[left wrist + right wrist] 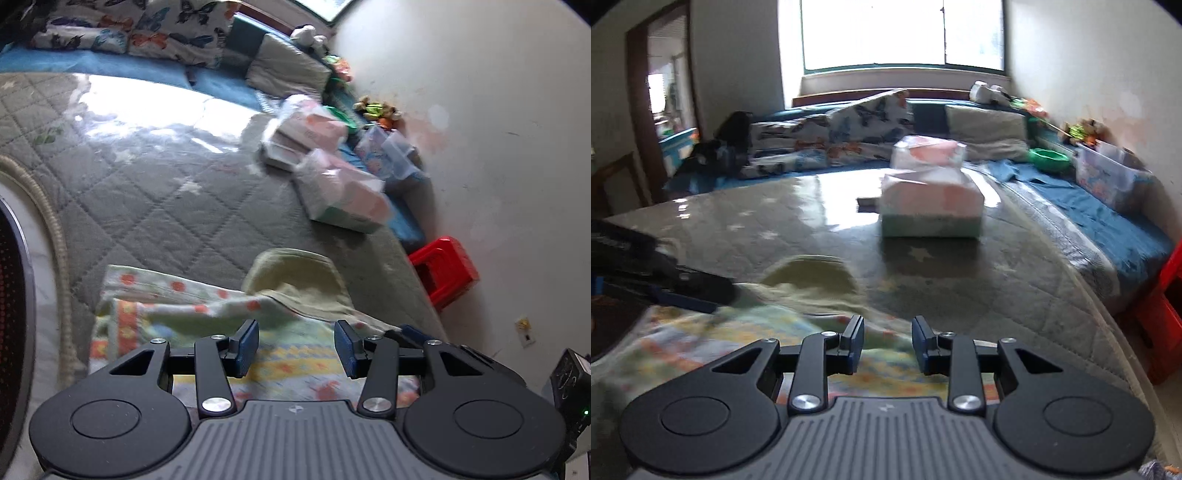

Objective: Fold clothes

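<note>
Lying on the grey quilted mattress [155, 206] near its front edge is the garment [207, 314], a small pale piece w/ orange dots, orange-yellow patterned bands and an olive-green hood [295, 280]. Its long axis runs roughly across the left wrist view, from the patterned band at left toward the right. The hood sits on the far side, its rounded top pointing away toward the stacked packets [332, 184]. In the right wrist view the same cloth [746, 332] is blurred; the hood [812, 273] again lies at the far edge, rounded top pointing toward the window [901, 33].

Left gripper [295, 347] hovers over the near part of the garment, jaws apart, blue pads clear of each other w/ only cloth seen below between them; nothing grasped. Right gripper [887, 343] likewise above the near cloth edge, jaws narrower but w/ a plain gap, pads pressing on nothing. Whether either set of tips touches the fabric I can't tell.

Left gripper also shows at the left edge of the right wrist view [679, 288], over the garment's left part. Red stool [443, 269] stands beside the bed by the wall
</note>
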Demonstrator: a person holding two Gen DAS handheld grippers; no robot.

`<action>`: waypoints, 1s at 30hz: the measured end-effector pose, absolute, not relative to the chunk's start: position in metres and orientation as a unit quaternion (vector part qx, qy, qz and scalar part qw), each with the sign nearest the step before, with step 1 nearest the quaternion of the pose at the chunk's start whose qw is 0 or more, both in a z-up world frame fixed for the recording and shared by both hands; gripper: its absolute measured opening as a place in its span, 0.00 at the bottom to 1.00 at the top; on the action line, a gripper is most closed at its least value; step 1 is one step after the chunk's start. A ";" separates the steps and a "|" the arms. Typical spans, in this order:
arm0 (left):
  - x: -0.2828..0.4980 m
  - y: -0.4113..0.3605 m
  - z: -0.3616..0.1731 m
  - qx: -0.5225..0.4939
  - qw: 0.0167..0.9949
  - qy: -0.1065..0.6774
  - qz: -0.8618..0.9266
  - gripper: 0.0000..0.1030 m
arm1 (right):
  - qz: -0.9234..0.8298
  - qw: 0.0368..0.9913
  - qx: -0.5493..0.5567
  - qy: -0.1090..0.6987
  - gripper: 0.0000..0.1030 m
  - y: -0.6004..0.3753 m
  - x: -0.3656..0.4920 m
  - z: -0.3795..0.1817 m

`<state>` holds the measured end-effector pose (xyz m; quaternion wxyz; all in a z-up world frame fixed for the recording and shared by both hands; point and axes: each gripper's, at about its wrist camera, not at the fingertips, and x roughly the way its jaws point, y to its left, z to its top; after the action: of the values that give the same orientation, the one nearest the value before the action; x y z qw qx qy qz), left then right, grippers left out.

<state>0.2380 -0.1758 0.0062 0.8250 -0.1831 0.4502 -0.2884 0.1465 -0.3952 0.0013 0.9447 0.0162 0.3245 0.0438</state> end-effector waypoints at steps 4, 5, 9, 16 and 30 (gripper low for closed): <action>0.224 -0.185 0.009 -0.173 0.821 0.450 -0.306 0.47 | 0.074 0.941 0.014 0.329 0.28 -0.377 0.140 -0.001; 0.222 -0.186 0.008 -0.174 0.819 0.452 -0.309 0.47 | 0.079 0.940 0.013 0.331 0.28 -0.374 0.139 -0.003; 0.215 -0.190 0.001 -0.168 0.817 0.454 -0.313 0.46 | 0.091 0.936 0.000 0.341 0.28 -0.361 0.133 -0.013; 0.210 -0.189 -0.007 -0.167 0.820 0.452 -0.309 0.44 | 0.097 0.939 -0.031 0.327 0.26 -0.351 0.112 -0.007; 0.164 -0.178 -0.003 -0.118 0.842 0.419 -0.319 0.44 | 0.113 0.941 -0.044 0.317 0.21 -0.339 0.063 -0.005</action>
<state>0.1638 -0.1784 -0.0029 0.8417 -0.1184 0.4188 -0.3195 0.0628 -0.3394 -0.0050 0.9407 -0.0439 0.3168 0.1128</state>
